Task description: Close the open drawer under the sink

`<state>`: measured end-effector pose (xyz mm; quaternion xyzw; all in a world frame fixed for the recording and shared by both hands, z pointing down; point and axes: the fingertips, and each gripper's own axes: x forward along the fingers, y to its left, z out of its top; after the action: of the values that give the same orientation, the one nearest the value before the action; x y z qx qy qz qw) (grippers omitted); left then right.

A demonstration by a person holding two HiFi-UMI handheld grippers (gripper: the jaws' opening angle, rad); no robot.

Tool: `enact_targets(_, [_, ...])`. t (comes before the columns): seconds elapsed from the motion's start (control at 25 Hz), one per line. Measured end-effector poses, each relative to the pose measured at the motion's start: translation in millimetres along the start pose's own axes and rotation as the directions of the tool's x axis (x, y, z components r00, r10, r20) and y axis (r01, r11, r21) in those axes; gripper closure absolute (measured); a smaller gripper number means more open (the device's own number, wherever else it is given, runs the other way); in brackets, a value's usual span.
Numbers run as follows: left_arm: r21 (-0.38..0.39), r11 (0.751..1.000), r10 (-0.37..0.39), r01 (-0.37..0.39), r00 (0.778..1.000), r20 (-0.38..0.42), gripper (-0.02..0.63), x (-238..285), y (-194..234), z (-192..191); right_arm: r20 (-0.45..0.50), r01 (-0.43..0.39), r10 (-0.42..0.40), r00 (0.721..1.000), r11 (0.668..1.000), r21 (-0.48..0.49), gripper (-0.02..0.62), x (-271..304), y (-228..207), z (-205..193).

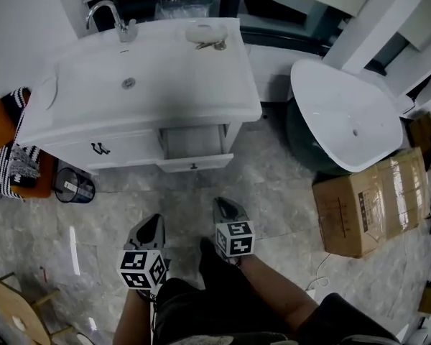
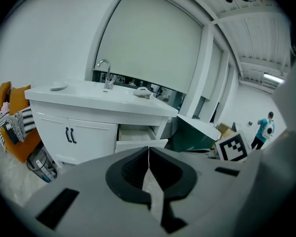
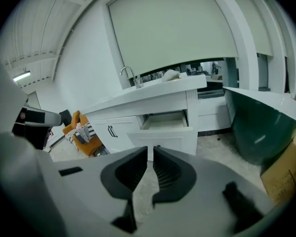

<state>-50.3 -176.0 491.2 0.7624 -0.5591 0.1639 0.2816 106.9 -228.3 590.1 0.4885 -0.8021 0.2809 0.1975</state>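
Open drawer [image 1: 194, 152] projects from the cabinet under the sink [image 1: 165, 77], at its right end. Left gripper [image 1: 155, 220] and right gripper [image 1: 223, 205], jaws pressed together and empty, hang before the sink, clear of the drawer.

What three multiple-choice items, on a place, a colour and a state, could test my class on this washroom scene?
1. In the head view, where is the open drawer?
A) right of the cabinet doors
B) left of them
C) above the basin
2. What colour are the door handles?
A) gold
B) black
C) white
3. How is the drawer?
A) pushed flush
B) pulled out
C) lying on the floor
1 A: the doors lie to its left. 2 B: they show dark against the white doors. 3 B: its front stands proud and its inside shows.
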Motion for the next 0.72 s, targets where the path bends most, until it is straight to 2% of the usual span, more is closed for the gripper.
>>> enact_targets(0.2, [-0.019,1.000,0.024,-0.024,0.999,-0.027,0.591,28,10,-12,-0.005,-0.016,0.016,1.000,1.000,0.005,0.563,33,-8,3])
enact_targets(0.36, [-0.046,0.999,0.026,-0.027,0.999,-0.032,0.591,50,29,-18,0.013,0.023,-0.023,1.000,1.000,-0.002,0.563,58,-10,9])
enact_targets(0.56, [-0.092,0.996,0.017,-0.021,0.999,-0.050,0.591,79,59,-36,-0.034,0.022,-0.021,0.999,1.000,0.006,0.563,96,-5,-6])
enact_targets(0.72, [-0.093,0.996,-0.005,-0.002,0.997,-0.081,0.591,103,84,-49,-0.065,0.071,-0.071,0.995,0.997,-0.009,0.556,132,-6,-16])
